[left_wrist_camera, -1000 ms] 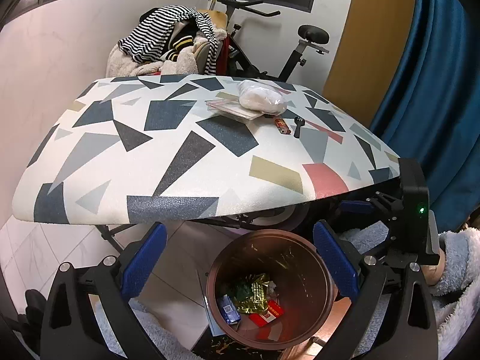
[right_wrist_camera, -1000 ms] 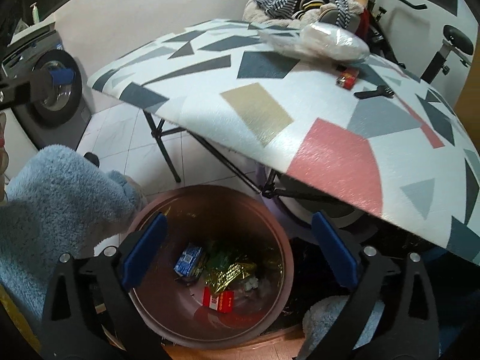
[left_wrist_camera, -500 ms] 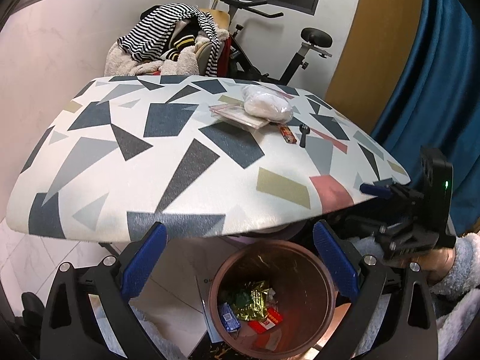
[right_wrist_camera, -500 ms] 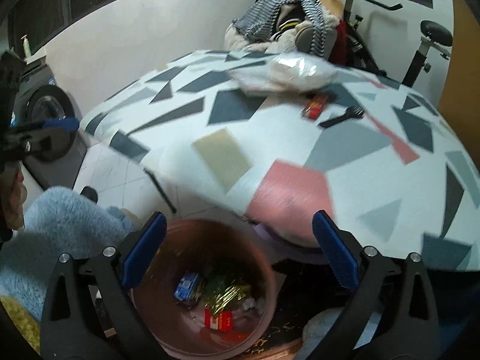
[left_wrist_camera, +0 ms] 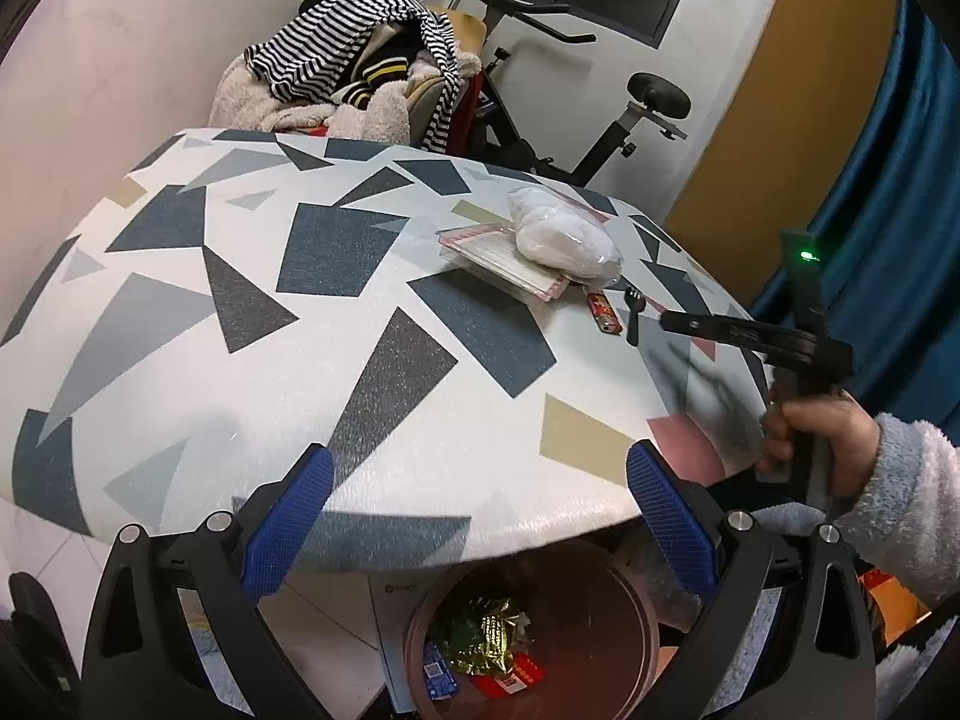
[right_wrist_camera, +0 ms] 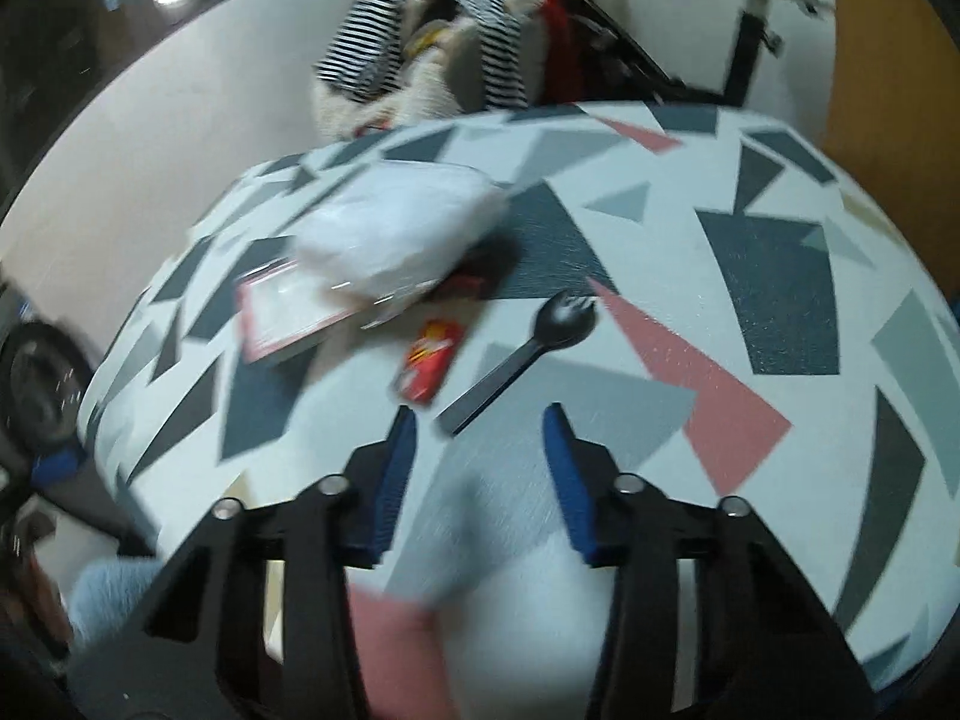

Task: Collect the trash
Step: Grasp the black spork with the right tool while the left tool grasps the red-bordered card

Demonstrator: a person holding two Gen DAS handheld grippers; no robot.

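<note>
A patterned table carries a white plastic bag on a flat clear packet, a small red wrapper and a black plastic spork. Below the table's near edge stands a brown bin holding wrappers. My left gripper hangs open and empty over the table's near edge and the bin. My right gripper hovers over the table just short of the spork and the red wrapper. Its jaws are closing with nothing between them. The bag lies beyond.
An exercise bike and a chair heaped with striped clothes stand behind the table. A blue curtain hangs at the right. A hand in a fluffy sleeve holds the right gripper at the table's right edge.
My right gripper rose from over the bin onto the table, near the spork, and its jaws narrowed. My left gripper shifted so the table fills more of its view.
</note>
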